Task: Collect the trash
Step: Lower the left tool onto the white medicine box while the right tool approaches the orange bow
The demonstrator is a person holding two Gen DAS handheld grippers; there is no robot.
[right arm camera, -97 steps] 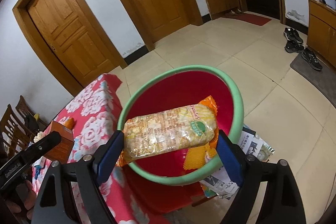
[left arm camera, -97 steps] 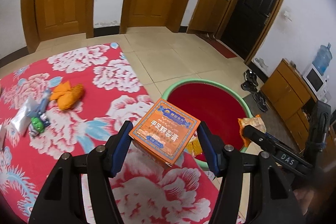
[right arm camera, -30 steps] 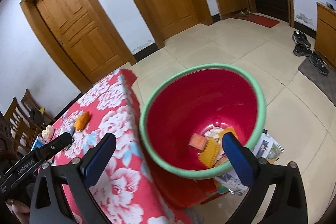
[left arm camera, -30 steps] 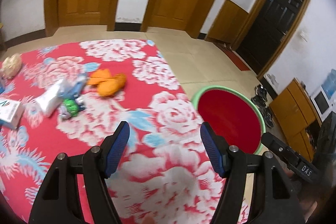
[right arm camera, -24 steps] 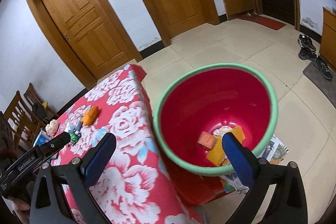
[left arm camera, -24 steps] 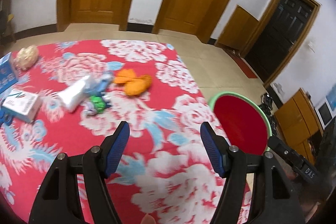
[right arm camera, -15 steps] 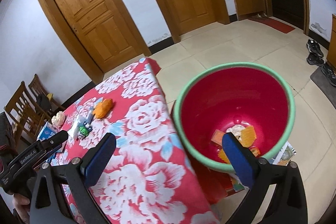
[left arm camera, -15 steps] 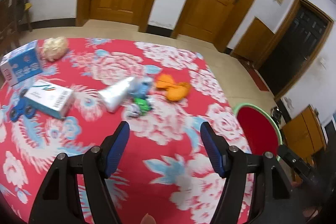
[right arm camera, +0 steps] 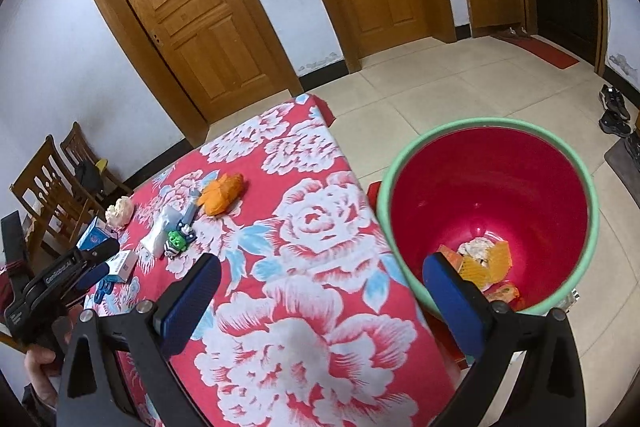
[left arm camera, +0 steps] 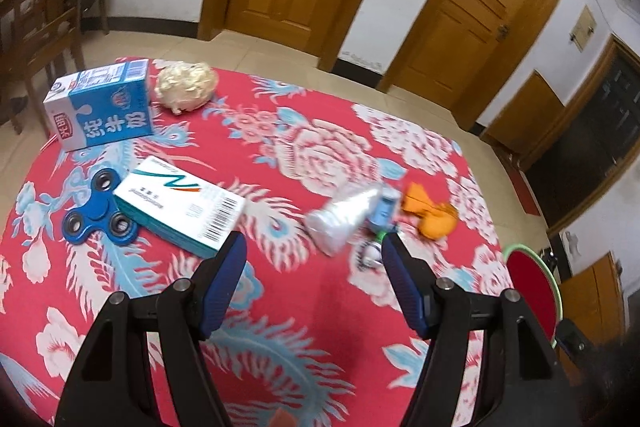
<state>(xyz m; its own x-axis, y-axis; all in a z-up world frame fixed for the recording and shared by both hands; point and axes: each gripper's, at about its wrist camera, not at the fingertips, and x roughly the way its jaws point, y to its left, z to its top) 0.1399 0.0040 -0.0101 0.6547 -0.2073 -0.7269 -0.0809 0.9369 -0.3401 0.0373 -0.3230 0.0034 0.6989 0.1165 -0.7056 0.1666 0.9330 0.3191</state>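
Red floral cloth covers the table, which stands on a pale tiled floor before two wooden doors. Toward its far left corner a blue-and-white milk carton lies beside a crumpled ball of white paper. Nearer lie a blue fidget spinner and, touching it, a flat white-and-teal box with a barcode. To the right sit a clear plastic wrapper, a small blue-and-green toy and an orange crumpled wrapper, close together. The left gripper hangs above the cloth with its blue fingers spread wide and nothing between them. The right gripper is likewise spread and empty, over the table's edge. Beside the table stands a red plastic bin with a green rim, with orange packets and other trash at its bottom.
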